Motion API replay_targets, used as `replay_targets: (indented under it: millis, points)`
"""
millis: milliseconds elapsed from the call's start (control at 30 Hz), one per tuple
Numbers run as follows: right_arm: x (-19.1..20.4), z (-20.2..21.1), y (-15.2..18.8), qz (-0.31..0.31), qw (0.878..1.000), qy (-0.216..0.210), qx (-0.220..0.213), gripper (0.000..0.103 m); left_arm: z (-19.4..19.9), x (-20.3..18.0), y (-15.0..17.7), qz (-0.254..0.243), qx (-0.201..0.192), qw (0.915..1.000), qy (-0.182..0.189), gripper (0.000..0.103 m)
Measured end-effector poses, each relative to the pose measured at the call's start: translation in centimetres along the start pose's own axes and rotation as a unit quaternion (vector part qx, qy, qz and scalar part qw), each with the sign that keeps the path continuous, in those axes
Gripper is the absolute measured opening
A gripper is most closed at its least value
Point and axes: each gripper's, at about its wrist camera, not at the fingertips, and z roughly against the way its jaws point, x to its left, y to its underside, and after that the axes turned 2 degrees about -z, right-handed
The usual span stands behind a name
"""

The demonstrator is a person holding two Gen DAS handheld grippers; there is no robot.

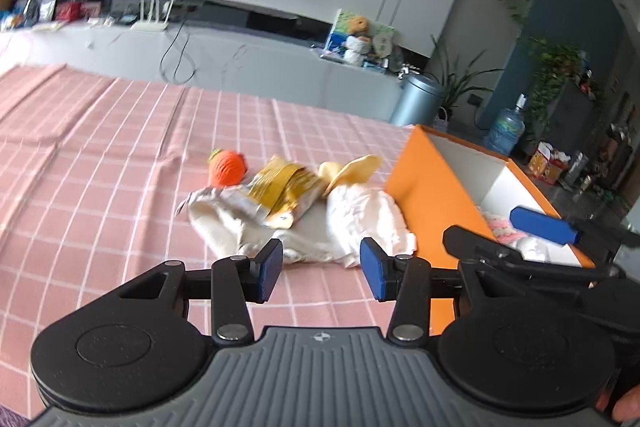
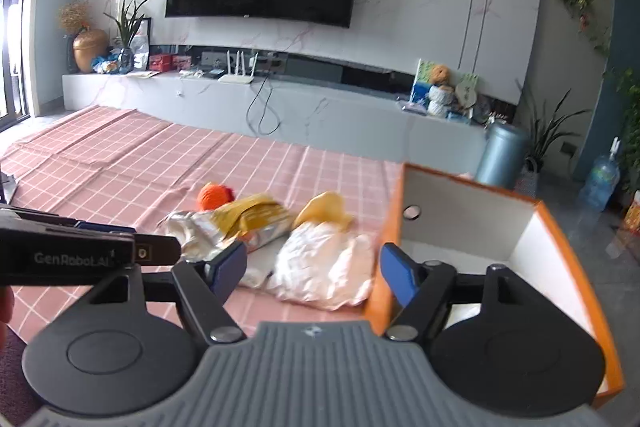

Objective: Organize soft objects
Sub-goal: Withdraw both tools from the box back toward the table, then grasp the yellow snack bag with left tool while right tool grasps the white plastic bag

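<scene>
Hovering both tools over pile: our left gripper [image 1: 321, 269] and right gripper [image 2: 313, 269] gape, nothing between pads. White cloth [image 2: 324, 269], yellow packet [image 1: 286, 189], orange knit toy [image 1: 226, 169] lie on checked cloth [image 1: 100, 147] beside orange box [image 1: 424, 179], handy for dropping in.

ahead of my left gripper [image 1: 320, 269] the checked cloth [image 1: 100, 155] lies bare up to the heap of soft things [image 1: 296, 211]. the orange box [image 1: 424, 183] walls off the right side, touching the heap. my right gripper [image 2: 314, 269] crowds the box's open top.
</scene>
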Motion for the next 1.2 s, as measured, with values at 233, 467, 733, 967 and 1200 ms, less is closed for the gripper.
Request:
replay_targets:
  millis: [233, 467, 733, 967, 1200]
  points:
    - [1.4, -2.6, 1.5, 0.008, 0.999, -0.003, 0.038, 0.060, -1.0, 1.9, 1.0, 0.018, 0.013, 0.9997, -0.009, 0.051]
    - [2.1, -5.0, 1.9, 0.012, 0.998, -0.002, 0.061, 0.051, -2.3, 3.2, 1.8, 0.027, 0.026, 0.9993, -0.002, 0.049]
    - [2.5, -7.8, 1.5, 0.023, 0.997, -0.001, 0.071, 0.050, -4.3, 4.0, 1.4, 0.019, 0.034, 0.9992, -0.009, 0.049]
    - [2.3, -11.1, 0.8, 0.014, 0.997, 0.019, 0.079, 0.050, -7.3, 5.0, 0.1, 0.030, 0.049, 0.9980, -0.026, 0.054]
    - [2.2, -13.6, 0.4, 0.000, 0.996, 0.037, 0.079, 0.058, -8.2, 3.7, -2.0, -0.023, 0.021, 0.9990, -0.032, 0.065]
